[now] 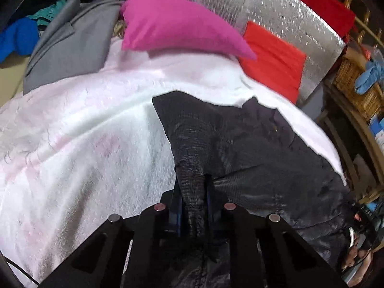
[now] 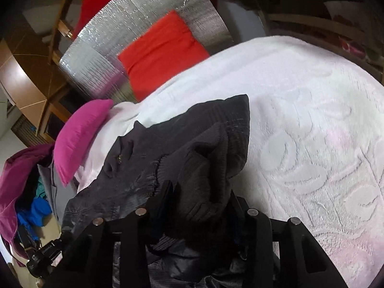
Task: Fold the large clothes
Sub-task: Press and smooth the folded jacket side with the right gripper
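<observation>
Item: black jacket [image 1: 252, 144], lying on my white bedspread [image 1: 84, 132], both tongs gripping it.

My left gripper [image 1: 194, 192] is pinching a ribbed cuff between nearly closed jaws; my right gripper [image 2: 199, 192] is clamping a thicker bunch of ribbed knit, jaws partway apart. The left view alone is showing a wicker basket [image 1: 360, 91] and blue gloves [image 1: 369, 76]; the right view alone is showing the bedspread's raised floral pattern. The jacket is looking crumpled, with a quilted sheen, beside a magenta pillow [image 1: 177, 26].
</observation>
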`<action>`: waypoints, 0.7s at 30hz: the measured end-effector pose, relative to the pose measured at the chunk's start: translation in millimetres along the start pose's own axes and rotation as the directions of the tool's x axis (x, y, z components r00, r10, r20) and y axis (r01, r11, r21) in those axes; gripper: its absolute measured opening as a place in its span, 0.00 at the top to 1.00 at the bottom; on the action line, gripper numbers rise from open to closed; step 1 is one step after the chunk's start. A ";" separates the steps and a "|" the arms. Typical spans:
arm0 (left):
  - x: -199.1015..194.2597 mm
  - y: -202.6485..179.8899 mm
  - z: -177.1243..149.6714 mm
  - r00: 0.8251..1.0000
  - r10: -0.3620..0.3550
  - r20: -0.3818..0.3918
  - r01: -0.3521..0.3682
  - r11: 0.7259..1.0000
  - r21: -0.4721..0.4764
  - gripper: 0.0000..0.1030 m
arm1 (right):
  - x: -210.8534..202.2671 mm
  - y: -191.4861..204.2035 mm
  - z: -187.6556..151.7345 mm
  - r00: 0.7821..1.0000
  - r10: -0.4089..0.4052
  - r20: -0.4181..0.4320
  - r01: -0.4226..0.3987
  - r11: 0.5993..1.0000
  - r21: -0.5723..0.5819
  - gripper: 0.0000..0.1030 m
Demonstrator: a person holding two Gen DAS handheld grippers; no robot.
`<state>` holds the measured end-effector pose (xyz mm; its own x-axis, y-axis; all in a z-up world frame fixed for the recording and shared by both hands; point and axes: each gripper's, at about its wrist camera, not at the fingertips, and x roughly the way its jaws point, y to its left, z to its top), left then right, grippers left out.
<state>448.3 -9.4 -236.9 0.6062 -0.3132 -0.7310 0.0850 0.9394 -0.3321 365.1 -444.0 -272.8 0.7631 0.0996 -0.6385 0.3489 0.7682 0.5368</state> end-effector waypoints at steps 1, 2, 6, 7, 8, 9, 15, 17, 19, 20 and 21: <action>2.2 0.4 -0.6 1.000 0.003 -0.011 -0.003 1.000 -0.001 0.84 | 3.4 -1.7 -0.6 1.000 -0.010 -0.013 0.010 1.000 0.006 0.57; 6.2 0.4 -2.0 0.999 0.014 -0.030 -0.013 1.000 0.005 0.84 | 10.8 -6.1 -1.9 0.999 -0.027 -0.043 0.028 0.999 0.020 0.57; 27.8 2.3 -8.4 0.991 0.074 -0.113 -0.074 0.997 0.005 0.75 | 21.6 -17.5 -1.9 0.995 -0.012 -0.095 0.019 0.997 0.080 0.43; 28.2 1.6 -7.2 0.991 0.071 -0.114 -0.071 0.997 0.002 0.73 | 21.7 -18.7 -1.1 0.995 0.000 -0.102 0.010 0.996 0.094 0.41; 28.0 2.2 -6.1 0.990 0.074 -0.119 -0.076 0.997 -0.009 0.62 | 21.1 -19.4 -0.5 0.995 0.007 -0.103 0.003 0.995 0.098 0.40; 29.6 4.0 -5.3 0.990 0.071 -0.125 -0.074 0.997 -0.020 0.49 | 20.6 -19.6 -0.3 0.995 0.011 -0.102 -0.001 0.995 0.097 0.39; 26.3 4.0 -6.6 0.988 0.113 -0.104 -0.114 0.993 -0.006 0.41 | 19.7 -26.2 1.9 0.994 0.036 -0.102 -0.022 0.990 0.138 0.31; 26.2 0.2 -8.2 0.988 0.112 -0.101 -0.110 0.994 0.026 0.41 | 22.4 -29.1 0.8 0.993 0.048 -0.109 -0.030 0.988 0.154 0.30; 25.3 -3.3 -9.8 0.987 0.126 -0.096 -0.122 0.991 0.056 0.44 | 28.2 -27.3 -2.5 0.991 0.025 -0.131 -0.008 0.992 0.126 0.31; 25.6 -6.2 -10.3 0.988 0.129 -0.089 -0.123 0.990 0.070 0.54 | 26.9 -23.2 -3.6 0.993 0.007 -0.114 0.004 0.995 0.096 0.38; 25.1 -8.7 -9.9 0.988 0.128 -0.082 -0.122 0.989 0.079 0.62 | 24.4 -19.9 -3.1 0.995 -0.001 -0.103 0.009 0.997 0.078 0.44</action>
<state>455.0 -26.8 -258.2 0.5448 -0.2006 -0.8142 0.0725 0.9786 -0.1926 375.1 -454.9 -300.7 0.7028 0.1631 -0.6924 0.3973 0.7174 0.5723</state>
